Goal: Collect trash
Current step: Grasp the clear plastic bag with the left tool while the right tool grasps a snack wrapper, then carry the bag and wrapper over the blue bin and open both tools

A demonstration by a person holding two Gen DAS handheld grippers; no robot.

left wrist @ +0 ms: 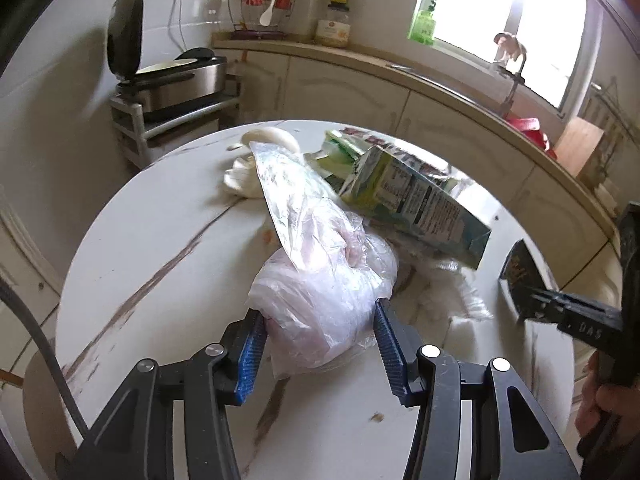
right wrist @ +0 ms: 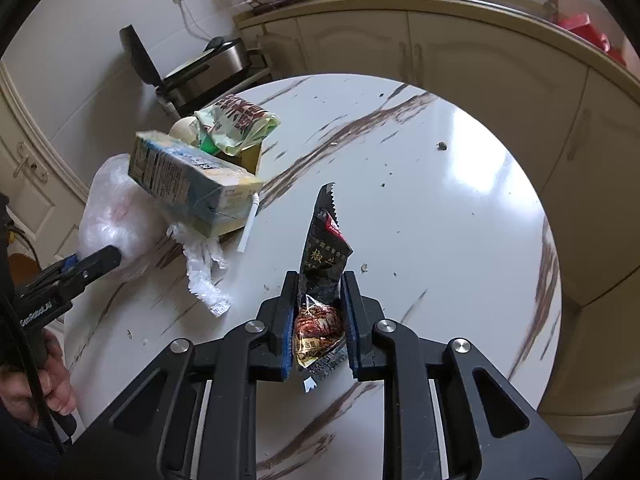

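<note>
Marble table [right wrist: 460,184] under carton [right wrist: 188,184], bags [left wrist: 320,292]

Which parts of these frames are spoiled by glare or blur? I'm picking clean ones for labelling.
Left wrist view: the window is blown out white, and the right tongs at the edge look smeared. Right wrist view: a bright reflection washes out part of the table.

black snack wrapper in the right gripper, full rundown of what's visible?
The black snack wrapper is a crinkled, glossy foil-like packet with serrated end seams, a small red patch near the top and pale printed characters on its face. A clear window low down shows reddish-brown contents or residue. It stands roughly upright, its pointed top leaning slightly left, above the white marbled table. The right gripper is shut on its lower half, blue pads pressing both sides. Nothing else touches it.
</note>
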